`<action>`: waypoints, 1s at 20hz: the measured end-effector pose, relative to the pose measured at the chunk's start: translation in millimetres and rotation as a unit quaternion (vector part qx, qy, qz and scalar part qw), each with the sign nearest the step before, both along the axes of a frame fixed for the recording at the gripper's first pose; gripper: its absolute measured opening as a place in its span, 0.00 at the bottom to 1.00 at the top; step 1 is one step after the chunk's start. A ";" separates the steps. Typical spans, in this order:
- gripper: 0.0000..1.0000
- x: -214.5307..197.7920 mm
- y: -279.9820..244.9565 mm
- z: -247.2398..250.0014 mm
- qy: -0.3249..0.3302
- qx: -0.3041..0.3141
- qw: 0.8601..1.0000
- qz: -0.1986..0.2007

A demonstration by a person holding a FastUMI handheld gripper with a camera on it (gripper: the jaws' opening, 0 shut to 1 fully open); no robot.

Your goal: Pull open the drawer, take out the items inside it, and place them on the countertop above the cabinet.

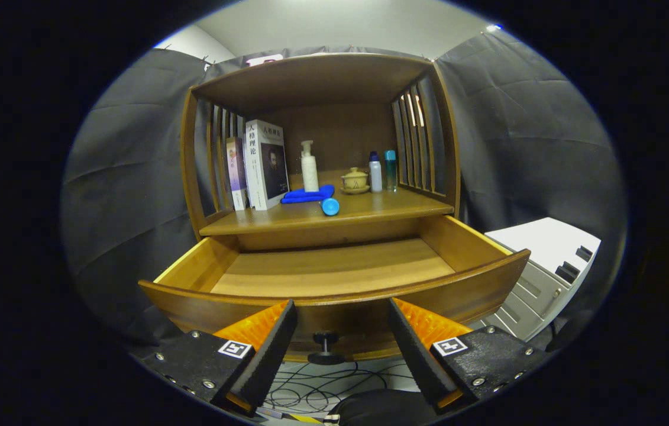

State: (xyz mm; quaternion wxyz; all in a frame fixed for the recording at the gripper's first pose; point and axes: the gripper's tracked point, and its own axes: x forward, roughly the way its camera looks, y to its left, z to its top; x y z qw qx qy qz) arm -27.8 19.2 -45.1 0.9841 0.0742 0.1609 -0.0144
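Standing spread apart, the jaws of the gripper [341, 343] are seen holding nothing, with the small round knob [325, 348] of the drawer [334, 278] lying between them but untouched. The wooden drawer is pulled well out; its curved front is smooth and glossy, and its flat bare floor is lit. Above it, on the countertop [369, 208] of the slatted wooden cabinet [316, 77], are set upright books [264, 164], a white pump bottle [309, 167], a folded blue cloth [308, 194], a blue cylinder [330, 206] near the front edge, a lidded cup [355, 180] and two slim bottles [382, 171]. Open room is left along the countertop's front right. Cables [310, 390] are coiled on the floor below.
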 end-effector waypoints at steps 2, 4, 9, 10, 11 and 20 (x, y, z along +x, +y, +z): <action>0.95 1.2 2.5 -11.7 0.013 0.005 1.000 0.002; 0.96 4.0 7.0 -23.2 0.028 0.005 1.000 0.009; 0.96 5.7 20.3 -39.2 0.049 -0.006 0.998 0.035; 0.95 5.6 19.8 -39.9 0.050 -0.009 0.998 0.036; 0.95 5.9 18.5 -38.5 0.050 -0.006 0.998 0.035; 0.95 25.7 17.1 -37.7 0.036 -0.005 0.999 0.040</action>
